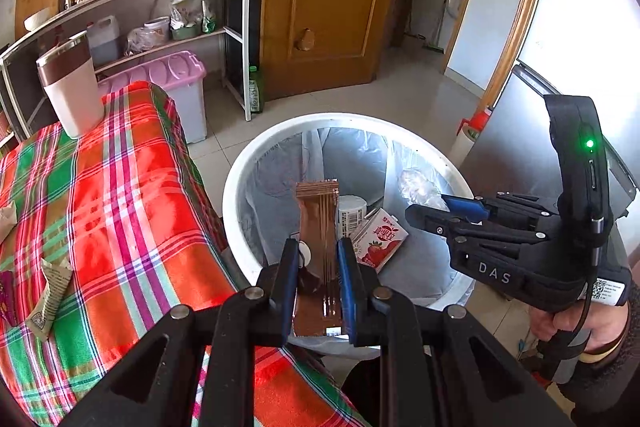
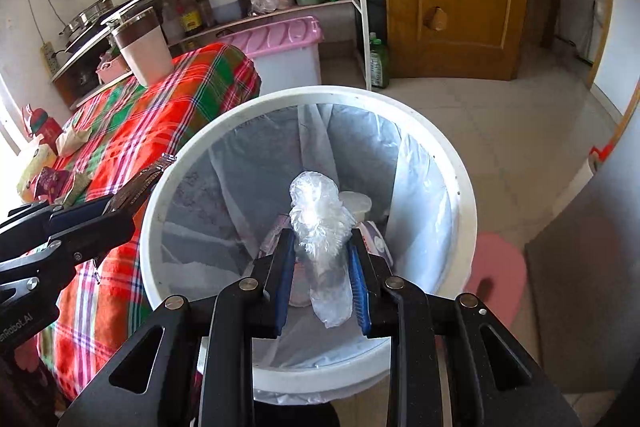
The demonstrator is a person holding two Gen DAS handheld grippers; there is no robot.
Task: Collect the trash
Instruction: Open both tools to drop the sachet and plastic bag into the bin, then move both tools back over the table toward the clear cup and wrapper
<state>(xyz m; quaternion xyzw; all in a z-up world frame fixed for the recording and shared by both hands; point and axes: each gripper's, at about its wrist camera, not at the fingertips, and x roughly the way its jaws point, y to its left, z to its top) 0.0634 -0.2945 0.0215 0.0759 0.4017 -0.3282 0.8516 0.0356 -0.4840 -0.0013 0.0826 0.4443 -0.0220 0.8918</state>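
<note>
My left gripper (image 1: 318,247) is shut on a brown snack wrapper (image 1: 317,223) and holds it over the near rim of the white trash bin (image 1: 240,163). My right gripper (image 2: 320,243) is shut on a crumpled clear plastic wrap (image 2: 320,215) above the bin's opening (image 2: 460,179). In the bin lie a strawberry milk carton (image 1: 378,239) and a white cup (image 1: 352,211). The right gripper shows in the left wrist view (image 1: 424,215), the left one in the right wrist view (image 2: 116,207). More wrappers (image 1: 50,295) lie on the plaid tablecloth (image 1: 120,187).
A white and brown tumbler (image 1: 70,87) stands on the table's far end. A pink-lidded storage box (image 1: 176,83) and a shelf rack (image 1: 240,27) stand behind it. A wooden door (image 1: 328,7) is at the back, a fridge (image 1: 520,147) to the right.
</note>
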